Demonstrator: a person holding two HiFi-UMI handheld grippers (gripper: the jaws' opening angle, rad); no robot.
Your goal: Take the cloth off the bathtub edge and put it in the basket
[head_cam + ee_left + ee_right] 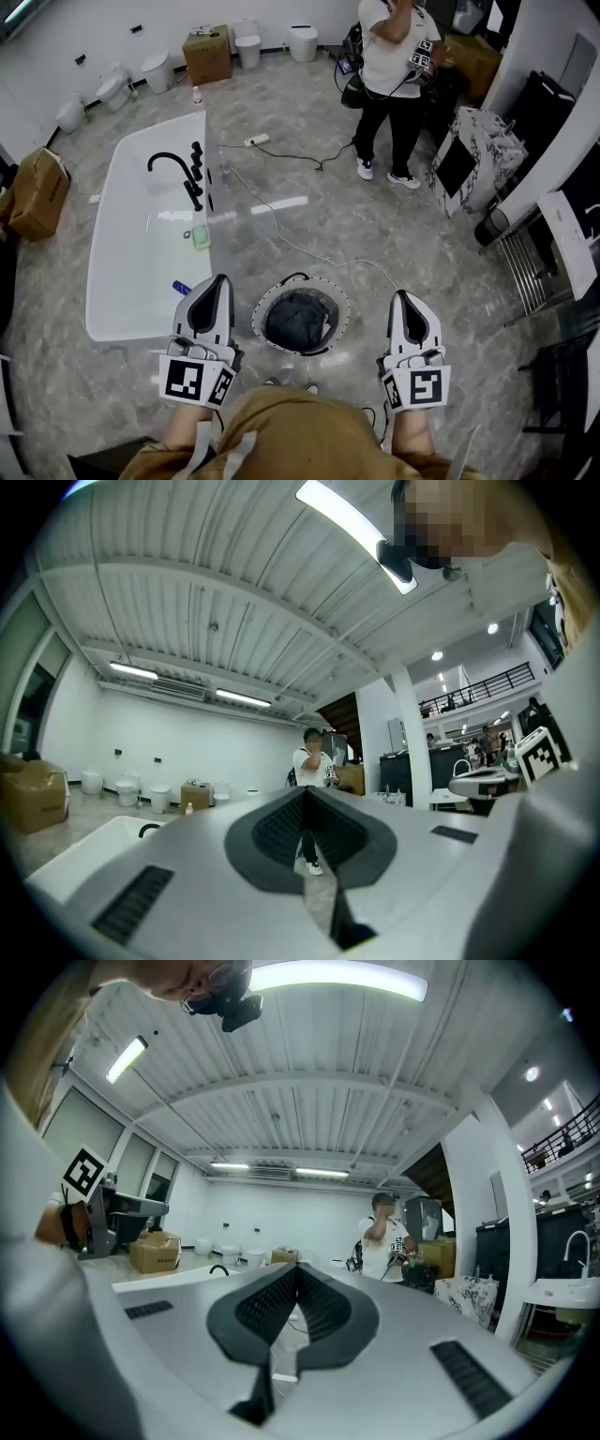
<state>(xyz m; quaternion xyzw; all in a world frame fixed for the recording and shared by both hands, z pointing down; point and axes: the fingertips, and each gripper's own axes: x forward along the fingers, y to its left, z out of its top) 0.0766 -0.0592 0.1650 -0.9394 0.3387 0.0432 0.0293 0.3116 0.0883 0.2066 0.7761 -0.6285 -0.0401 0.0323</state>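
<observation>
Hovering near the bathtub's (141,246) front corner, your left gripper (217,283) is shut with nothing in it. A careless step forward could tip the basket (259,317), judging by how close it sits to your feet. The dark grey cloth (298,322) lies crumpled inside it. The thin cable (281,236) could snag you. Your right gripper (404,300) is closed and empty too

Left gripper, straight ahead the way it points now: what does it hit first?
Nothing close. The left gripper, shut and empty, points about level; first in its line looks to be the standing person in the white shirt, though depth is unclear.
</observation>
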